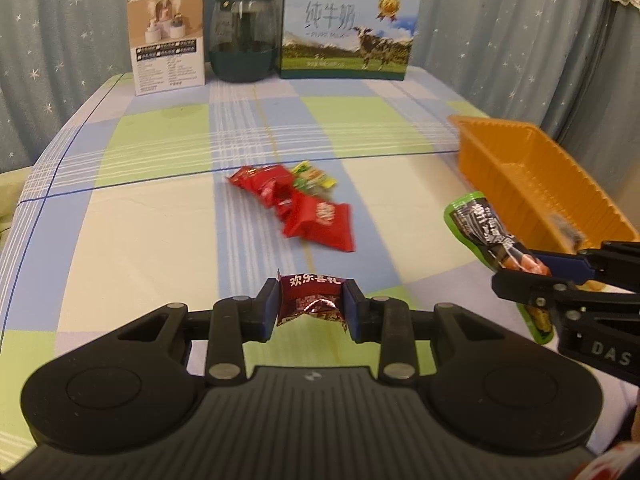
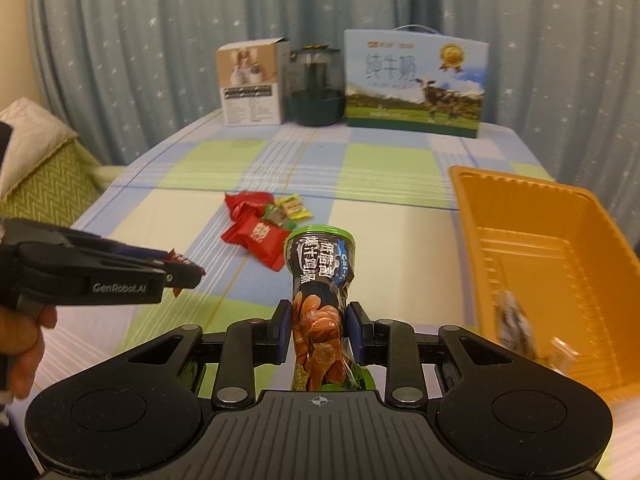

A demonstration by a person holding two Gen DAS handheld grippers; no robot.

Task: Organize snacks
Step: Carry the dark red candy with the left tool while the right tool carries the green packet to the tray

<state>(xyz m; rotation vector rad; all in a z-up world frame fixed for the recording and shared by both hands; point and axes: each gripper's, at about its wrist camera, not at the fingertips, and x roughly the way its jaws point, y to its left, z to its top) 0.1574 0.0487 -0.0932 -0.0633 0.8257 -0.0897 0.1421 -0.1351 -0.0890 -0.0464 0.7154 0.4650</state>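
Closest in the left wrist view, the left gripper (image 1: 311, 306) pinches a dark red candy packet (image 1: 312, 298) printed 欢乐喜礼, held above the checked tablecloth (image 1: 160, 216). Right gripper (image 2: 319, 330), marked DAS, clamps a green-and-black snack pouch (image 2: 320, 280) beside the orange tray (image 2: 532, 216). More red and yellow snacks (image 1: 296, 204) lie mid-table. Far back stands a milk carton (image 1: 346, 28) reading 纯牛奶.

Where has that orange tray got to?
The orange tray sits on the checked table's right side, just right of the right tongs holding a green-and-black snack packet.
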